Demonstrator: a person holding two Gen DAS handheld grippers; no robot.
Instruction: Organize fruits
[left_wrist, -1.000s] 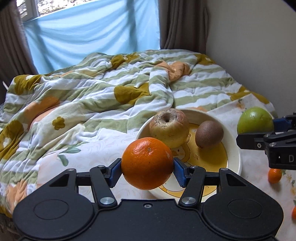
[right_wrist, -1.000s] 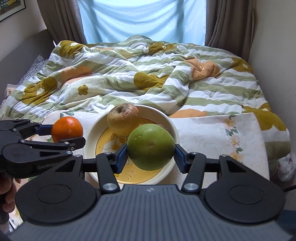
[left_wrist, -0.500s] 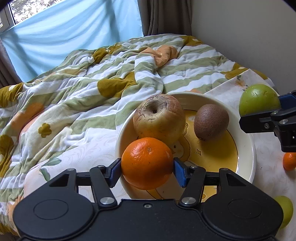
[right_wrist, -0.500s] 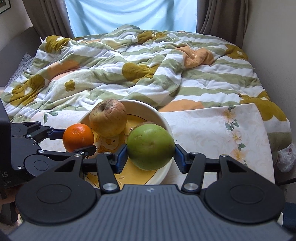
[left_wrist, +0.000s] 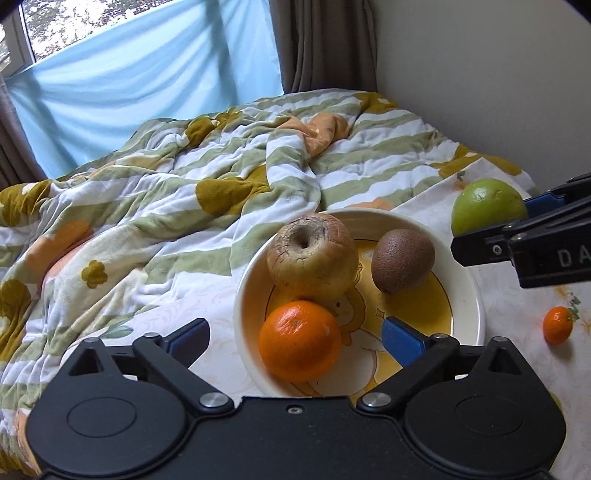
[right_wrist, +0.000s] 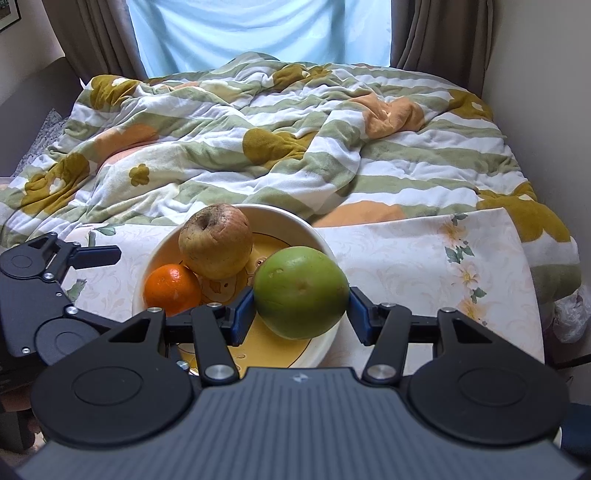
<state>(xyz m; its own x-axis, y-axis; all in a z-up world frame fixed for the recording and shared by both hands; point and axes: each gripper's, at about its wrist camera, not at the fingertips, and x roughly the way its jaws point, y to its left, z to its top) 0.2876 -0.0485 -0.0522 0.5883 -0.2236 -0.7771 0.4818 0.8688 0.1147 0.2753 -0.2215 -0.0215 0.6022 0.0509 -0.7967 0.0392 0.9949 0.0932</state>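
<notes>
Now orange lies between parted left claw.

My left gripper has just been opening, and its blue-padded fingers now stand clear on either side of the round orange lying in the cream bowl with a yellow centre. Behind it I see a wrinkled yellow-brown apple touching it and a brown kiwi. At the right edge, my right gripper clamps a round green fruit, and a small mandarin lies on the floral cloth.
</notes>
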